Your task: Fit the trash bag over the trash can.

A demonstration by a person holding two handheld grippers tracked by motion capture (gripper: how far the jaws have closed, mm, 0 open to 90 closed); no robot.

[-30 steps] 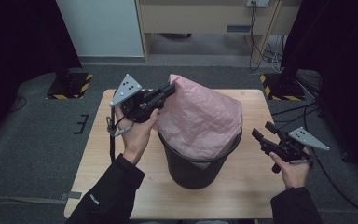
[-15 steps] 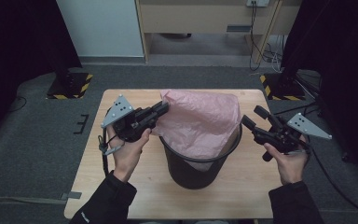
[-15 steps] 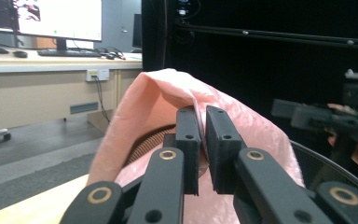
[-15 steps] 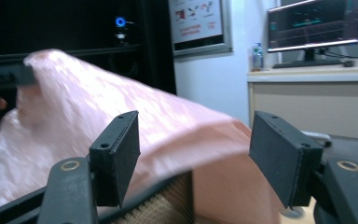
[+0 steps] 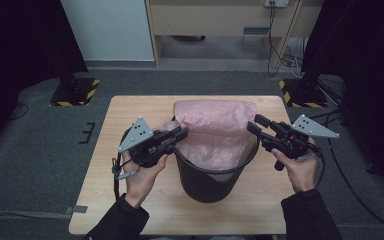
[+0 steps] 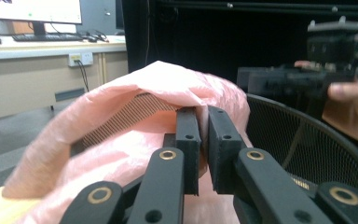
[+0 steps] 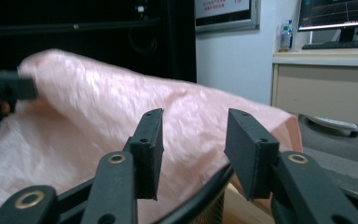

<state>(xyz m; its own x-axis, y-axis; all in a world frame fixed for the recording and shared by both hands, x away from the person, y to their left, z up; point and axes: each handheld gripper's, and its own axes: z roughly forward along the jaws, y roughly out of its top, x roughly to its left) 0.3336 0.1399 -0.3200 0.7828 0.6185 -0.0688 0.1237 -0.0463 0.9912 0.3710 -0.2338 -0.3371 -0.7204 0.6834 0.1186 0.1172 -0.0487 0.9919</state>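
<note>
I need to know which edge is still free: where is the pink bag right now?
In the high view the pink bag sits in the black mesh bin at the table's centre, its left edge pinched by the left claw; the open right claw is at its right edge.

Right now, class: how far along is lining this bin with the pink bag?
Done: the pink bag sits inside the black bin. In hand: the left gripper pinches its edge; the right gripper is open at the rim. Left: pulling the bag over the rim all round.

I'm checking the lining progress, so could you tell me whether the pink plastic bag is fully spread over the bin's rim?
Not yet. The pink plastic bag bunches over the black mesh bin's far side; its near rim is bare.
</note>
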